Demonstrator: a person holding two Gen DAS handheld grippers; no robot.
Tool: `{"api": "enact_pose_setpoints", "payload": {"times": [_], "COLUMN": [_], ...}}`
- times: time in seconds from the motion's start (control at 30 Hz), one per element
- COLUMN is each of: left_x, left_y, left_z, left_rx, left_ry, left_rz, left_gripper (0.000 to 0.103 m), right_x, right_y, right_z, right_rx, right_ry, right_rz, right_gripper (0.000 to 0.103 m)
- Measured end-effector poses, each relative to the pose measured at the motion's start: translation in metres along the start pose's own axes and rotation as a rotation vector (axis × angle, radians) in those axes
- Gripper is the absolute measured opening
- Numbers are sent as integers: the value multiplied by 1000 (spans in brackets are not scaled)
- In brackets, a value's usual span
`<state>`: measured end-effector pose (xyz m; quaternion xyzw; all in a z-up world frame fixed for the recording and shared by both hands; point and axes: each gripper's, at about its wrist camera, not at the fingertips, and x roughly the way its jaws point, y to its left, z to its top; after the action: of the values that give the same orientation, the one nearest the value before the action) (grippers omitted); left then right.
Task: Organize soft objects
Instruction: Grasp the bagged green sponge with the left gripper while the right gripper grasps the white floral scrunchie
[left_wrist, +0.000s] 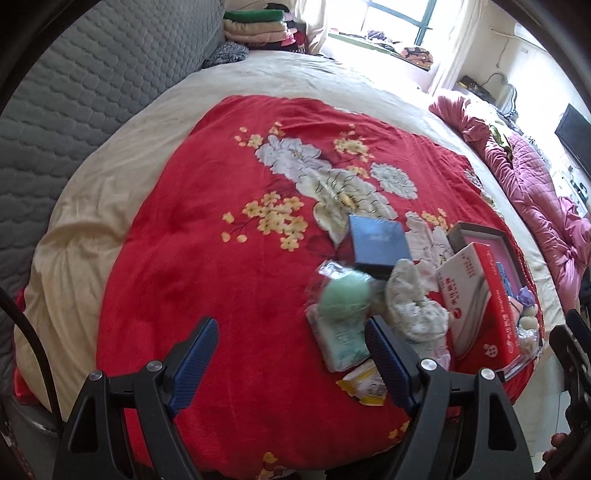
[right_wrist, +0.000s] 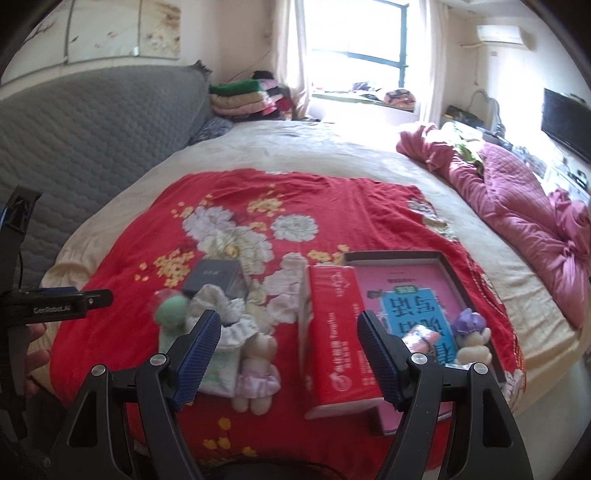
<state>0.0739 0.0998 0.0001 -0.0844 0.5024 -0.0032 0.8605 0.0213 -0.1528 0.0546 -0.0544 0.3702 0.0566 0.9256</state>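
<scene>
Your left gripper (left_wrist: 288, 356) and right gripper (right_wrist: 288, 349) both hang spread and empty, so little looks sorted: the plush bunny (right_wrist: 256, 369) lies loose between the right jaws, one plush doll (right_wrist: 472, 338) sits beyond them in the tray (right_wrist: 391, 255).

The green round item (left_wrist: 345, 301) in its clear wrap is motion-blurred in both views; its nature cannot be determined. The yellow packet (left_wrist: 364, 386) is partly hidden behind a gripper finger. Print on the tissue pack (right_wrist: 218, 369) is unreadable.
</scene>
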Motion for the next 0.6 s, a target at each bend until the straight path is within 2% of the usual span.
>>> {"api": "enact_pose_setpoints", "payload": {"times": [0.17,0.5,0.6], "left_x": [16,64,79], "left_y": [1,-18,-21], "left_z": [-4,0,4], "left_rx": [17,97,112], "left_ry": [17,22,36], "left_rz": [-12,-121,-123], "left_gripper": [81,81,81], "right_x": [15,60,78], "right_y": [21,48,58], "right_z": [-4,-13,-13], "right_rx": [-46,-146,-183], "right_ry": [27,104,134], "right_rz": [16,43,48], "right_gripper": [77,77,77]}}
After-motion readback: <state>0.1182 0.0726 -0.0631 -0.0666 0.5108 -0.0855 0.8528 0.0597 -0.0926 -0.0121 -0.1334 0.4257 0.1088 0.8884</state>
